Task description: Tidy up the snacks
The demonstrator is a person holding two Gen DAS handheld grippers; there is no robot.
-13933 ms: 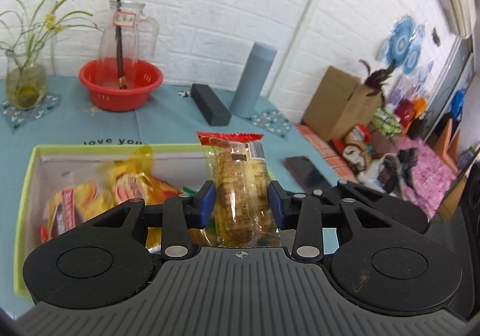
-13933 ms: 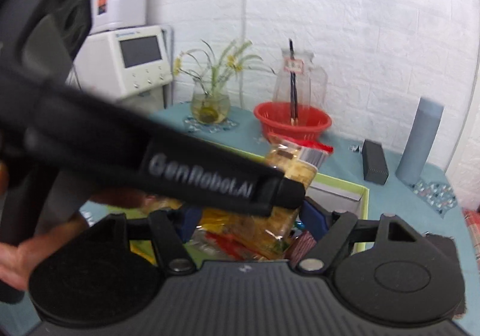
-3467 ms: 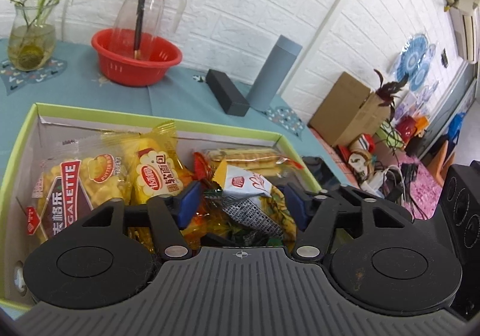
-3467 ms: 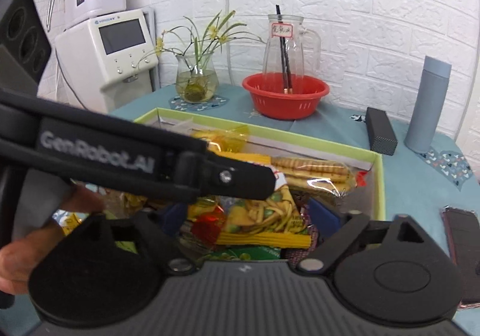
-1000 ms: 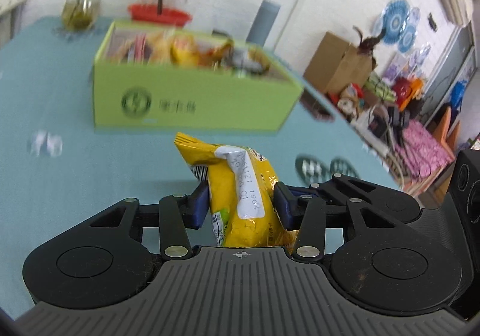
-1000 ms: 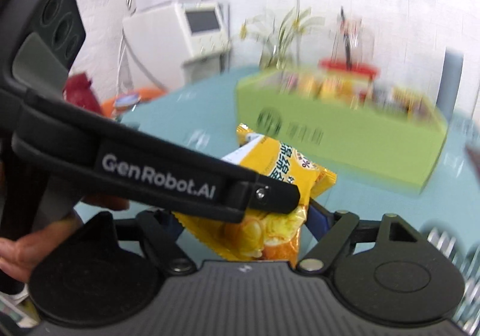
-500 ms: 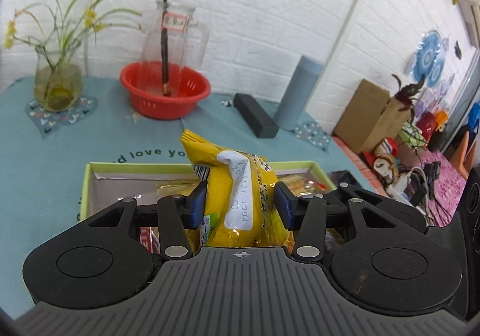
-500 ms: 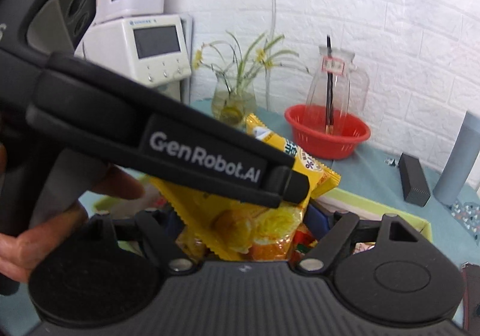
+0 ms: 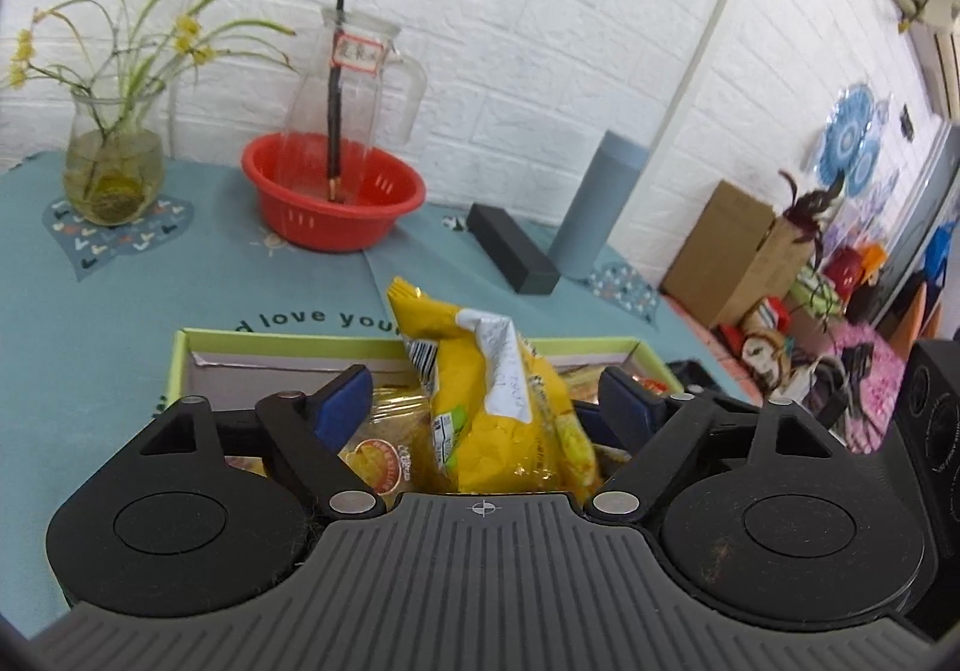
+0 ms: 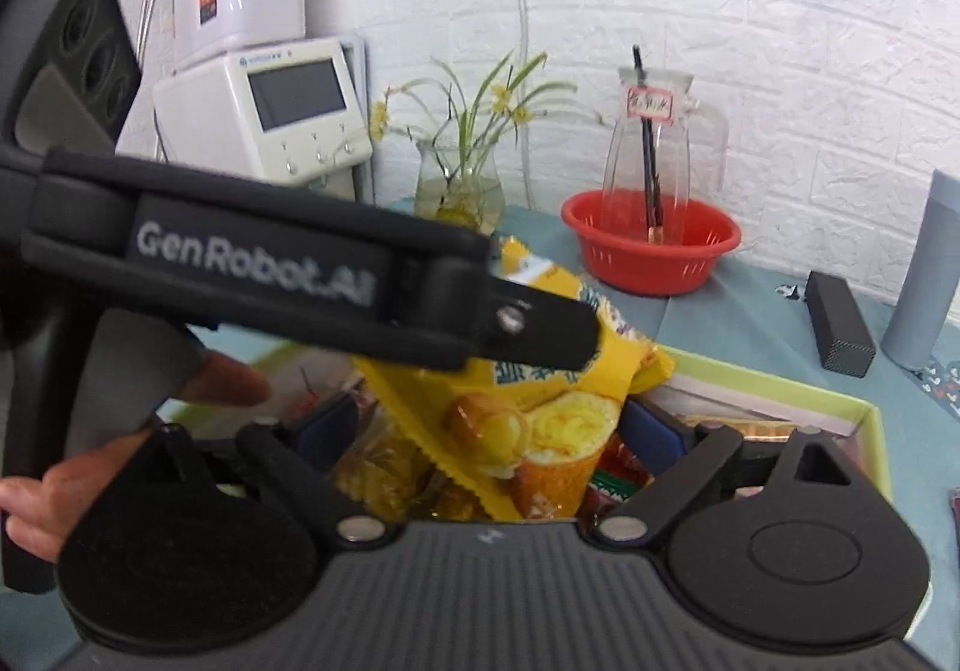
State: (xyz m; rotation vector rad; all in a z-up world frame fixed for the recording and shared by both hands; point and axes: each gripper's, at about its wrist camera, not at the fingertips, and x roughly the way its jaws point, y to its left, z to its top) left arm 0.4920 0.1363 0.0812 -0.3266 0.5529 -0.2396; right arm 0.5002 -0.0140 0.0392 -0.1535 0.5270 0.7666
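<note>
left gripper [image 9: 483,401] spread wide over the green box [image 9: 180,353], yellow snack bag [image 9: 498,401] standing loose between its fingers, right gripper [image 10: 489,431] wide apart too, holding nothing

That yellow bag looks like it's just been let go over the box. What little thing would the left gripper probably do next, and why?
Probably pull the left gripper straight back and up, away from the box. Its jaws stand wide apart with gaps on both sides of the yellow bag, so nothing is gripped. The bag stands among the other snacks, so a sideways move might knock it over.
</note>
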